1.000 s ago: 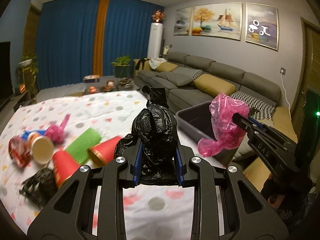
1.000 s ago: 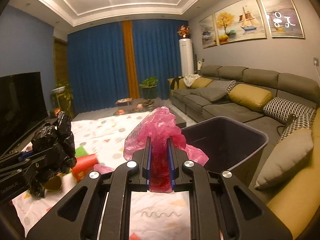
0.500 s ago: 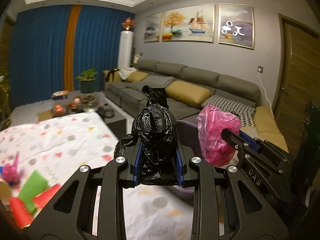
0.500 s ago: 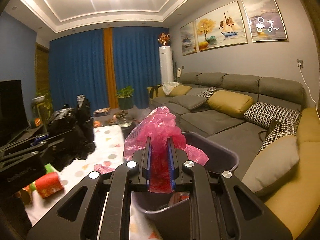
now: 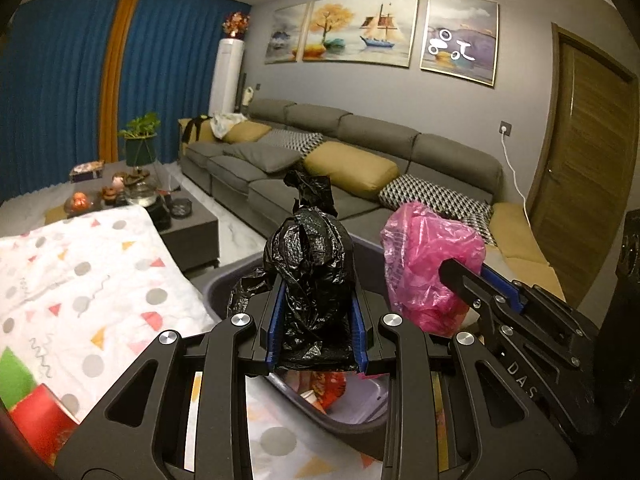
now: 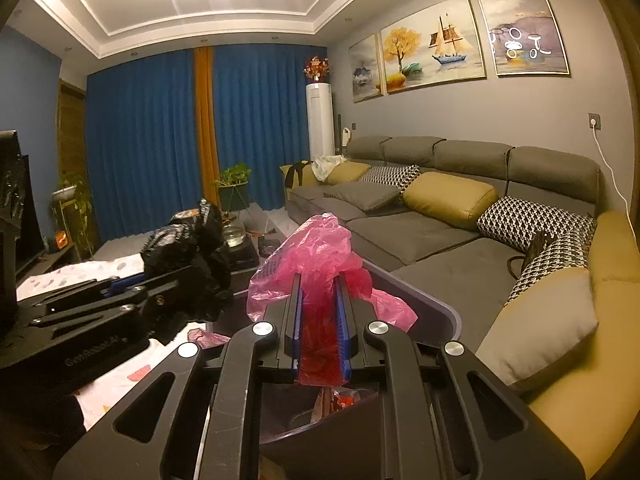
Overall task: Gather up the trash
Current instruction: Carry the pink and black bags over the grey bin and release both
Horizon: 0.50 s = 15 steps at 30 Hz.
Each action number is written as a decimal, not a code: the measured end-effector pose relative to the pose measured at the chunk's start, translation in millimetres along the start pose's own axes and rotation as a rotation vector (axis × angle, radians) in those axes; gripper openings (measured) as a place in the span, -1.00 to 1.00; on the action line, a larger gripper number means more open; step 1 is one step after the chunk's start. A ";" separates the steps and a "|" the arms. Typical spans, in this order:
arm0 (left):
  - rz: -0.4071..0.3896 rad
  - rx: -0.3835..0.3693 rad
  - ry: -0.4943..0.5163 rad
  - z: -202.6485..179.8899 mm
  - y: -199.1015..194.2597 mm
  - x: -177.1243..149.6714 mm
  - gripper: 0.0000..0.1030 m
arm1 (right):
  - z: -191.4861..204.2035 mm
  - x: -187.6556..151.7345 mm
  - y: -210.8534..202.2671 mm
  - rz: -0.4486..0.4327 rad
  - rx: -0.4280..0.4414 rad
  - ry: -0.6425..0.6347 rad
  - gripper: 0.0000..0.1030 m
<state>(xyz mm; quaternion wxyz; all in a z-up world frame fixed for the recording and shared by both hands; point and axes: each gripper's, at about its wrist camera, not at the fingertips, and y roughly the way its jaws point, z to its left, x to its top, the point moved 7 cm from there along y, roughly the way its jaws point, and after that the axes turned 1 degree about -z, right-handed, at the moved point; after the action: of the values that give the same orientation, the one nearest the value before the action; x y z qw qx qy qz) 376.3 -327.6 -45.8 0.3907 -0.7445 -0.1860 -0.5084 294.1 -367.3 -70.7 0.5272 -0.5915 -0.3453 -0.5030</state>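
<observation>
My left gripper point(image 5: 316, 292) is shut on a crumpled black plastic bag point(image 5: 310, 256), held over the near rim of a grey trash bin point(image 5: 224, 280). My right gripper point(image 6: 320, 284) is shut on a crumpled pink plastic bag point(image 6: 320, 248), also over the bin point(image 6: 440, 308). In the left wrist view the pink bag point(image 5: 428, 256) and right gripper point(image 5: 476, 280) hang over the bin's right side. In the right wrist view the black bag point(image 6: 188, 248) and left gripper point(image 6: 132, 284) sit to the left. Red wrappers point(image 5: 332, 390) lie in the bin.
A table under a white patterned cloth point(image 5: 80, 264) lies left of the bin, with a red cup point(image 5: 40, 420) and green piece point(image 5: 12, 372) at its near corner. A small pink scrap point(image 6: 206, 336) rests by the bin. A grey sofa point(image 5: 340, 160) stands behind, a dark coffee table point(image 5: 188, 220) beyond.
Both grippers have swung right from over the table to over the bin, still carrying their bags. The table's litter has slid out to the left; the bin's inside now shows.
</observation>
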 end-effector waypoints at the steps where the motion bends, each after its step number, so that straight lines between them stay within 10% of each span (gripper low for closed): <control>1: 0.004 -0.001 0.000 0.9 1.8 -2.0 -0.48 | 0.5 -0.4 1.3 0.002 -0.001 -0.001 -0.70; 15: 0.060 -0.061 -0.013 -8.3 24.1 -11.8 -0.24 | -1.0 0.0 17.7 0.036 -0.006 0.007 -0.67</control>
<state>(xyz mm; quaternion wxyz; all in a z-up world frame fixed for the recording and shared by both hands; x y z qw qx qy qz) 382.6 -347.7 -64.4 0.3816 -0.7645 -0.1507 -0.4972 310.5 -371.9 -75.7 0.5356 -0.5976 -0.3310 -0.4965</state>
